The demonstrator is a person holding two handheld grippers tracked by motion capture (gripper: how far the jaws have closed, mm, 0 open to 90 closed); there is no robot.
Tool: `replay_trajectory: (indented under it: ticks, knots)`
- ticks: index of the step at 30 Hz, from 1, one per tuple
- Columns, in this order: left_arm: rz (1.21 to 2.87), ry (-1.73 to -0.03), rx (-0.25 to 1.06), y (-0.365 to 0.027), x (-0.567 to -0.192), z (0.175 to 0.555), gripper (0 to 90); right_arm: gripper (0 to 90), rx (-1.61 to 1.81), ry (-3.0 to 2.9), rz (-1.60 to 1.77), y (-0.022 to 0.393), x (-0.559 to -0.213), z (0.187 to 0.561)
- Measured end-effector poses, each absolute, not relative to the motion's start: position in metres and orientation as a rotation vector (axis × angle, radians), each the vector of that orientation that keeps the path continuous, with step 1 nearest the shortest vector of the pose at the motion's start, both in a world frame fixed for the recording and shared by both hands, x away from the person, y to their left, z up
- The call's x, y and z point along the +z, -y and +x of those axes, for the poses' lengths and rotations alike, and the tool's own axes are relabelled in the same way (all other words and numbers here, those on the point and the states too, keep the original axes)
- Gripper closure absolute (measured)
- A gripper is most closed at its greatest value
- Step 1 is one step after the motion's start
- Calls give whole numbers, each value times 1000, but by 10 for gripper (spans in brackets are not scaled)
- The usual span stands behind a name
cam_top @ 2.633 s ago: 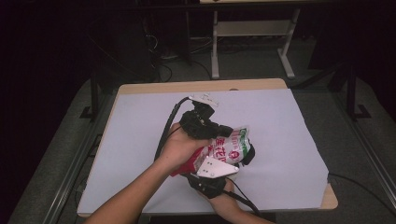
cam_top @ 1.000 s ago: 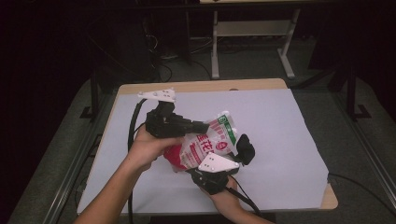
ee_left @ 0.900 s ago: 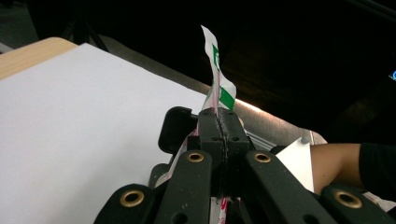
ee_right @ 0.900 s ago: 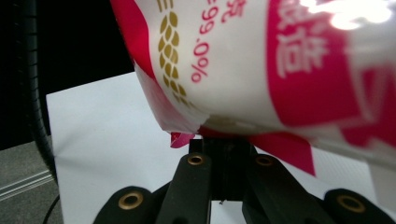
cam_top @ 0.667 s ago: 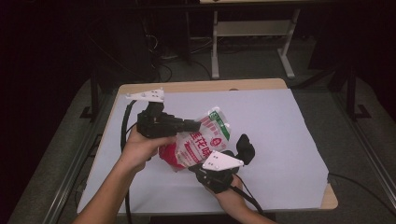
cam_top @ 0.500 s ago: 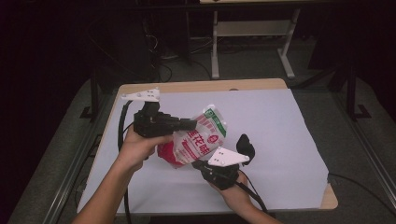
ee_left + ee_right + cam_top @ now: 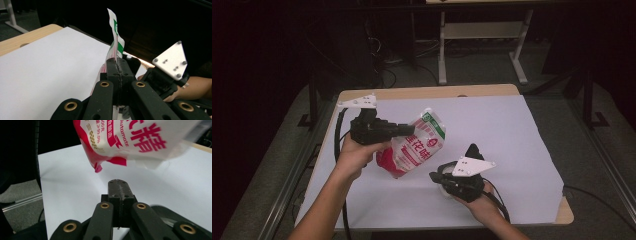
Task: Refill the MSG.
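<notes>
While the left gripper [image 7: 404, 131] clamps the upper edge of the red-and-white pouch [image 7: 414, 149], the pouch hangs tilted above the white sheet [image 7: 507, 135] covering the table [image 7: 472, 91], over the sheet's left half, nearer the L edge than the R, lower corner just above the surface. Left gripper view: jaws pressed tight together w/ the pouch edge pinched between them, green-and-white top strip [image 7: 115, 37] sticking up past the tips. Pouch print red w/ gold grain motif, white lettering, part blurred. Right gripper [image 7: 472, 150] sits near the front edge, just R of the pouch, apart from it; jaws closed on nothing, per right gripper view [image 7: 119, 185], where the pouch's underside [image 7: 130, 140] hangs above and ahead of the tips w/ a gap between. Grey three-cornered plate on each gripper. L hand [image 7: 354, 156] wraps the left gripper body; R hand [image 7: 482, 207] under the right one, cable trailing toward the front edge.
</notes>
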State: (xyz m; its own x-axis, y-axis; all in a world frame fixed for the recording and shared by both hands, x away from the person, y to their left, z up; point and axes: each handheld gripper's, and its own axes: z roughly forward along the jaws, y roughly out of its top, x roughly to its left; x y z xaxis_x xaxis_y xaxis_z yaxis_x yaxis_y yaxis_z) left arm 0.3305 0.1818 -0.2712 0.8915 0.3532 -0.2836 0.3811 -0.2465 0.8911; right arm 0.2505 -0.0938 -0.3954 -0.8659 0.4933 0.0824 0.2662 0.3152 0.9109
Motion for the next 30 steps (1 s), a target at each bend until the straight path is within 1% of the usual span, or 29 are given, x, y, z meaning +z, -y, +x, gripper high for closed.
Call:
replay_trajectory:
  ticks: [6,13,21,26,30]
  knots:
    - [1846,-573,6,-182,-284,341,900,900,1603,-2371,695,118,-395,248]
    - [1841,-607,12,-179,-301,357,900,900,1615,-2397,715,142,-399,246]
    - [1822,-627,21,-181,-320,366,900,900,1612,-2386,750,169,-402,246]
    - [1795,-643,15,-189,-328,364,900,900,1617,-2386,765,180,-403,246]
    - [1805,-651,65,-202,-325,358,900,900,1628,-2383,771,187,-403,248]
